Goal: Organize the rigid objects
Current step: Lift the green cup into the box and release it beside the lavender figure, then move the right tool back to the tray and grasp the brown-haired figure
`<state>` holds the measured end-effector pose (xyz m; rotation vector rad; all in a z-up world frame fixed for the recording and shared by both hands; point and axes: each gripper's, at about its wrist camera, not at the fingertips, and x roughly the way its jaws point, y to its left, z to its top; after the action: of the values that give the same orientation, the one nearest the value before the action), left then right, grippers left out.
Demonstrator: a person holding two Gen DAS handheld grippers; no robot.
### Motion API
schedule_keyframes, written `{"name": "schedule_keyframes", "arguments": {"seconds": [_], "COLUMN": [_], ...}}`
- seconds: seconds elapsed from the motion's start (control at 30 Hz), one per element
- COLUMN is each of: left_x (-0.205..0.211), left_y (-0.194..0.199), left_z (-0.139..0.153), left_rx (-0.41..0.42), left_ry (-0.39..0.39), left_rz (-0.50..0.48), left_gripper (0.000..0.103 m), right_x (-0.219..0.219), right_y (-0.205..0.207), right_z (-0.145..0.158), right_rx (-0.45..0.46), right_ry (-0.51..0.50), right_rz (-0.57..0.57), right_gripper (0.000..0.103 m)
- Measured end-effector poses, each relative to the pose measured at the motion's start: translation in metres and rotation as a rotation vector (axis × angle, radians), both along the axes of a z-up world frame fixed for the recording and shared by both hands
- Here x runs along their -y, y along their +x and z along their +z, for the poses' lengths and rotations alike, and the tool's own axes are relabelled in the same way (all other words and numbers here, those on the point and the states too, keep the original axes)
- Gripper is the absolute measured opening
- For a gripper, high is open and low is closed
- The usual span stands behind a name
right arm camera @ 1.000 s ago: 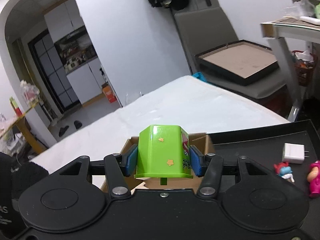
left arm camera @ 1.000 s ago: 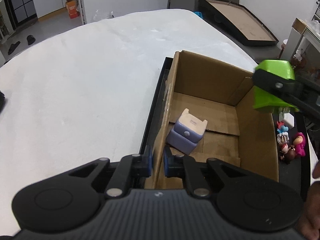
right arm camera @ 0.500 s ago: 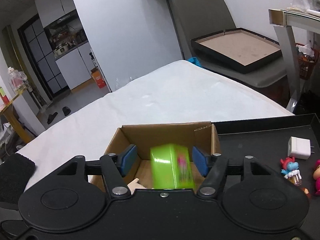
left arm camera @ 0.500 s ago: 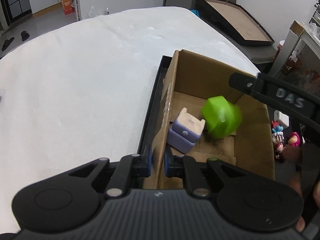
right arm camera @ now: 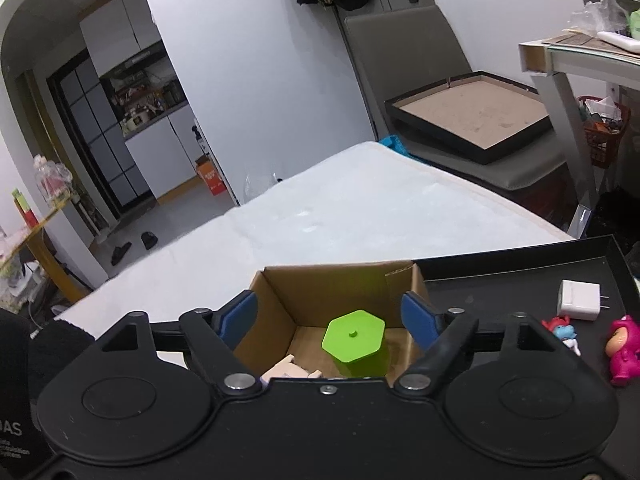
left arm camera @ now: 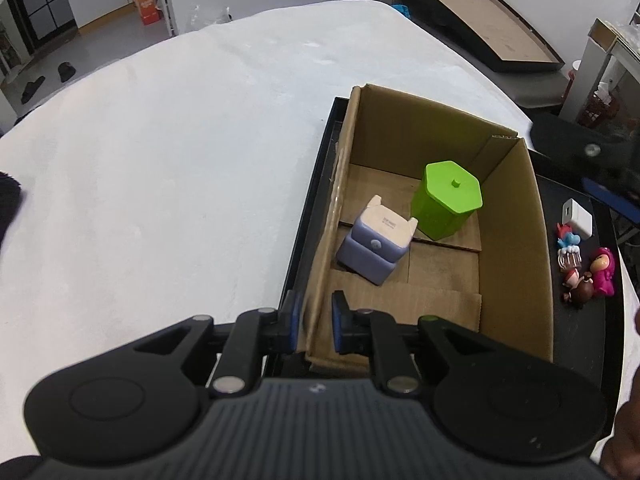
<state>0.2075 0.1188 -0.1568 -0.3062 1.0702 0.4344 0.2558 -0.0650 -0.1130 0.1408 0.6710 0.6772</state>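
— Green hexagonal container (left arm camera: 446,204): where is it sitting?

— It is standing upside down on the floor of the cardboard box (left arm camera: 508,248), toward the far right corner, at about 2 o'clock from the purple-and-cream container (left arm camera: 376,242) lying tilted just beside it. From the right wrist view the green one (right arm camera: 356,344) is showing its flat base with a small nub, while the purple one (right arm camera: 290,372) is mostly being hidden by the gripper body; only a cream edge is peeking out.

— What are the tongs doing?

— The left gripper (left arm camera: 314,326) is pinching the near left wall of the box, its blue pads narrow on either side of the cardboard. The right gripper (right arm camera: 334,318) is hanging spread wide over the box, gripping nothing. In the left view only a blurred dark piece of it is entering at 3 o'clock.

— Anything outside the box?

— The box is resting in a black tray (left arm camera: 588,324) on a white tabletop (left arm camera: 180,168). At 3 o'clock of the box a white charger plug (left arm camera: 576,216), a small blue-and-red figurine (left arm camera: 568,242) and a pink figurine (left arm camera: 602,272) are lying on the tray; a further small figure beside the pink one is too small to make out. The tray's near right corner is being cut off by the frame.
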Motion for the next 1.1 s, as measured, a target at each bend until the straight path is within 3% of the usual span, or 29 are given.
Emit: {"name": "schedule_keyframes", "arguments": {"seconds": [0.07, 0.2, 0.4, 0.8, 1.1], "left_x": [0.004, 0.012, 0.026, 0.047, 0.049], "left_y": [-0.001, -0.001, 0.001, 0.003, 0.009], "left_z": [0.004, 0.011, 0.022, 0.037, 0.033], "left_rx": [-0.004, -0.008, -0.008, 0.005, -0.013], "left_ry": [0.013, 0.036, 0.072, 0.117, 0.154], "left_rz": [-0.002, -0.003, 0.012, 0.027, 0.055], "left_gripper": [0.016, 0.034, 0.049, 0.06, 0.064], "right_x": [0.007, 0.02, 0.041, 0.078, 0.097], "right_y": [0.001, 0.003, 0.005, 0.011, 0.02], "right_z": [0.004, 0.006, 0.009, 0.011, -0.005], "right_rx": [0.0, -0.008, -0.018, -0.047, -0.083], "right_ry": [0.006, 0.012, 0.009, 0.027, -0.032], "right_rz": [-0.01, -0.018, -0.044, -0.081, -0.159], "right_gripper": [0.083, 0.086, 0.092, 0.093, 0.093]}}
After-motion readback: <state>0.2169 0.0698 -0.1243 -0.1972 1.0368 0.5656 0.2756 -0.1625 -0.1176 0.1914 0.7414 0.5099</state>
